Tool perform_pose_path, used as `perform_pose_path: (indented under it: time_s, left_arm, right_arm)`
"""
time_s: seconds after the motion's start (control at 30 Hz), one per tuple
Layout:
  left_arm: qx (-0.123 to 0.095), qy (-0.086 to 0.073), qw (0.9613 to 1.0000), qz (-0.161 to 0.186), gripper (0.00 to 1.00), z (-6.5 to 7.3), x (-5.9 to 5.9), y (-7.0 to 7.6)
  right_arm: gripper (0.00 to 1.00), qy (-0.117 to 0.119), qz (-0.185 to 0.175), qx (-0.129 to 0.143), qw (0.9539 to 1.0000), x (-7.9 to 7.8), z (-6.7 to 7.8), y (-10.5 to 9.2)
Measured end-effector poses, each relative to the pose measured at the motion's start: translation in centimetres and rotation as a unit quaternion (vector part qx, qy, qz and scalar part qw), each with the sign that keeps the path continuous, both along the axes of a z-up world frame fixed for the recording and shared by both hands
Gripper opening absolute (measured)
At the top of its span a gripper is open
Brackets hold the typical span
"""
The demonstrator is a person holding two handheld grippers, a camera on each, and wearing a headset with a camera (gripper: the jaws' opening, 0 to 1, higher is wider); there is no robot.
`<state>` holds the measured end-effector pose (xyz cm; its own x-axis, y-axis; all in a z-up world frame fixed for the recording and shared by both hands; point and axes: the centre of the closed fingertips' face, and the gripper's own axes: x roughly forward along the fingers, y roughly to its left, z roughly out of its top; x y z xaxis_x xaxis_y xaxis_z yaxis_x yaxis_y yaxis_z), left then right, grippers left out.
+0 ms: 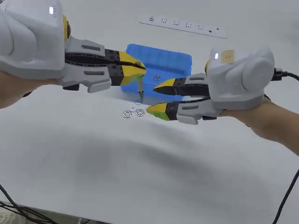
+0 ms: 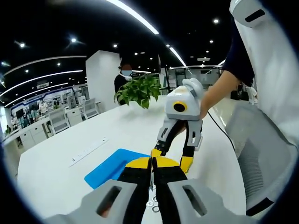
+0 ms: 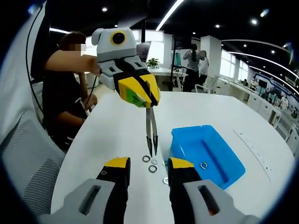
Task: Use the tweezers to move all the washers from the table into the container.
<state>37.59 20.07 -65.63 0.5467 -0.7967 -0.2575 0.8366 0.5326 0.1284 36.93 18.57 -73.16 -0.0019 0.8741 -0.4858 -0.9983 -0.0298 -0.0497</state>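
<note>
- Pale grey plastic left gripper (image 1: 139, 69): black jaw arms, yellow tips.
- Matching right gripper (image 1: 153, 99): the same grey shell, with a thin black cable (image 1: 286, 73) at its rear.

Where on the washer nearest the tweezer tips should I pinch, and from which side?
Pinch the small silver metal washer across its ring, one tip through the hole, coming from above: it lies flat on the white table, and the thin metal tweezers hang tip-down by it.

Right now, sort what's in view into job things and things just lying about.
Job: tweezers, in the shut left gripper; washers on the table; blue container, one washer inside; open right gripper.
Lying about: power strip; potted plant.
</note>
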Motion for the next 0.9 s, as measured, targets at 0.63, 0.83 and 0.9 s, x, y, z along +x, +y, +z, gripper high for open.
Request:
perform_pose_path:
  time_s: [0.63,0.83,0.9]
  left_arm:
    - [-0.014,0.01,0.9997,0.014,0.05,-2.3,-0.4,-0.7]
    - [-0.02,0.014,0.9996,0.011,0.05,-2.4,-0.5,-0.9]
    - [-0.017,0.014,0.9997,0.01,0.05,-2.6,-0.4,-0.9]
  right_arm:
    - [0.83,0.021,-0.094,0.002,0.9953,-1.3,-1.2,-6.1]
    - [0.92,0.042,-0.118,0.009,0.9921,-1.7,-1.2,-7.3]
    - [0.94,0.047,-0.119,0.014,0.9917,-1.8,-1.2,-7.5]
